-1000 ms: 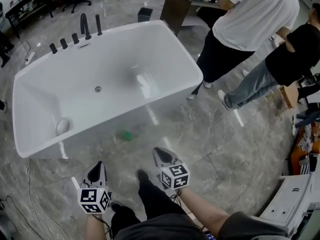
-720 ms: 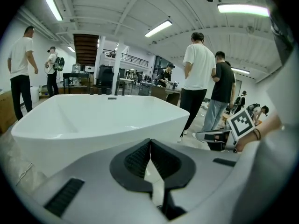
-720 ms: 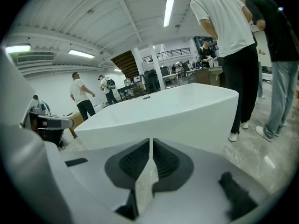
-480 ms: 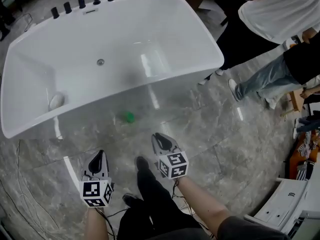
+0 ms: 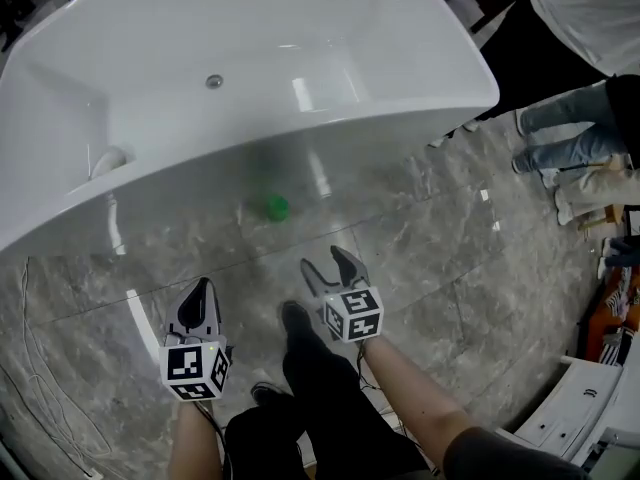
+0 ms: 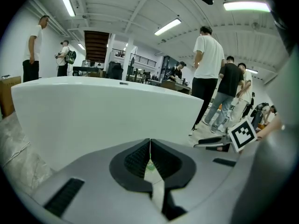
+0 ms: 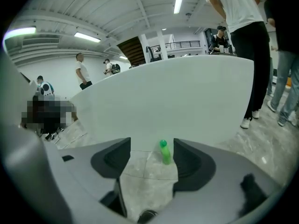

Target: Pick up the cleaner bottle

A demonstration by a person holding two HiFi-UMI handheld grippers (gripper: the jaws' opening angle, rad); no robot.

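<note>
Tools number two, held low over the grey stone floor (image 5: pixel 430 268) on forearms reaching forward. The left tool (image 5: pixel 203 290) is pressed together and empty; the right tool (image 5: pixel 329 265) is spreading its jaws, nothing gripped. One green cleaner bottle (image 5: pixel 277 208) stands on the floor ahead, clear of both, just before the single white bathtub (image 5: pixel 400 118). Bystanders' legs (image 5: pixel 565 138) stand at far right.

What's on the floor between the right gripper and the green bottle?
Only bare marble floor, as the head view shows. The right gripper, fingers opening with nothing held between them, points at the green cleaner bottle standing by the bathtub.
</note>
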